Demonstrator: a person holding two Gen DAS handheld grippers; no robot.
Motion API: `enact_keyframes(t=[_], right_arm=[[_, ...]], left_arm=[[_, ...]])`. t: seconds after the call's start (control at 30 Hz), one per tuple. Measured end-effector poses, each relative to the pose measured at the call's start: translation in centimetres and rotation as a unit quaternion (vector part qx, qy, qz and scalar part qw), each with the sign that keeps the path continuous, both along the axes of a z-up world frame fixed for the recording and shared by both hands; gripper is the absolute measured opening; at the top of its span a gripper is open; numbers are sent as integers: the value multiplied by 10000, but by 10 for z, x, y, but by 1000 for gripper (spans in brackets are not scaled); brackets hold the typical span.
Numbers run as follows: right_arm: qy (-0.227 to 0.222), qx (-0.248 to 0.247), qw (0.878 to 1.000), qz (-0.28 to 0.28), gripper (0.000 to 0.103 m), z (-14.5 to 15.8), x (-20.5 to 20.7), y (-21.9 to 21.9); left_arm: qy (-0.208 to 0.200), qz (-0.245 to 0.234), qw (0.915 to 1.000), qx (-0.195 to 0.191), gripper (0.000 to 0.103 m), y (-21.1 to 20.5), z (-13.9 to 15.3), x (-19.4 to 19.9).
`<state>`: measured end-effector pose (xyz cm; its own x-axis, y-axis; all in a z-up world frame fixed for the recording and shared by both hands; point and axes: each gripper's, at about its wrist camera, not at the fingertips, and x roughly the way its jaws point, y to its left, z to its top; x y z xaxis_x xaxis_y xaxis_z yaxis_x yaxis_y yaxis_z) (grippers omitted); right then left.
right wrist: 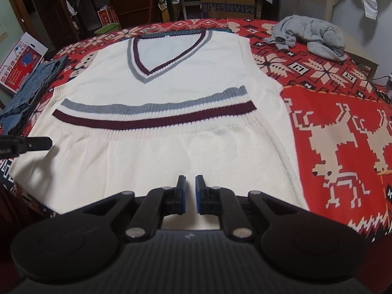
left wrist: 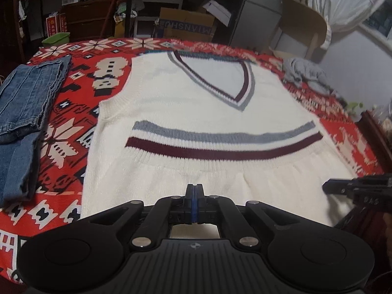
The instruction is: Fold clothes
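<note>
Garment: white knit vest (left wrist: 196, 103) lies flat, front up, on the red patterned cloth (right wrist: 343, 127) covering the worktop; V-neck at 12 o'clock, near edge at 6 o'clock. The bottom part appears already turned up, its ribbed hem resting just below the maroon stripe (right wrist: 152, 120).
Left tongs (left wrist: 194, 191): pressed together, nothing seen between the pads; tips over the near fold edge at 6 o'clock.
Right tongs (right wrist: 189, 183): slightly spread, a narrow gap between the blue pads (right wrist: 199, 196), no fabric in it; also over the near edge.
Risk, grasp: a shallow pinch could catch only the top layer, so the fold would separate on lifting.
Risk, symmetry: uneven lifting by the two tongs would likely skew the stripes.
Risk, drag: the knit may cling to the cloth and bunch it.
Neighbours: folded jeans (left wrist: 27, 112) at 9 o'clock, crumpled grey garment (right wrist: 311, 36) at 1 o'clock; a wide sweep could disturb them.
</note>
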<state>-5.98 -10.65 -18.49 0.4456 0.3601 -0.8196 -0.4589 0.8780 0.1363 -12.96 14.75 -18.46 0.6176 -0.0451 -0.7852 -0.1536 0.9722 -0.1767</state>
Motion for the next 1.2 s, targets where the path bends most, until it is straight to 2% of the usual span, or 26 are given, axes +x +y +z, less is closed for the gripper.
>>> enact_keyframes(t=[0.17,0.3,0.53,0.77,0.93,1.2], right_arm=[[-27,4,10000,-9,11,4,0,2],[-27,-23,10000,-32,11,7,2,-1],[-74,-4,9999,-93,11,10,4,-7],[-38,-15,10000,-40,11,5,6,0],[-26,-41,10000,-28,11,5,7,3],[-40,-94,9999,-70,11,8,7,3]], left_arm=[[86,45,9998,-146,0,3,-8,20],[115,91,9998,-109,0,5,-2,29],[-7,155,9998,116,0,21,21,-2],[310,421,9986,-43,0,51,6,-29],[396,423,9982,150,0,44,-5,-15],[292,535,9981,43,1,50,2,8]])
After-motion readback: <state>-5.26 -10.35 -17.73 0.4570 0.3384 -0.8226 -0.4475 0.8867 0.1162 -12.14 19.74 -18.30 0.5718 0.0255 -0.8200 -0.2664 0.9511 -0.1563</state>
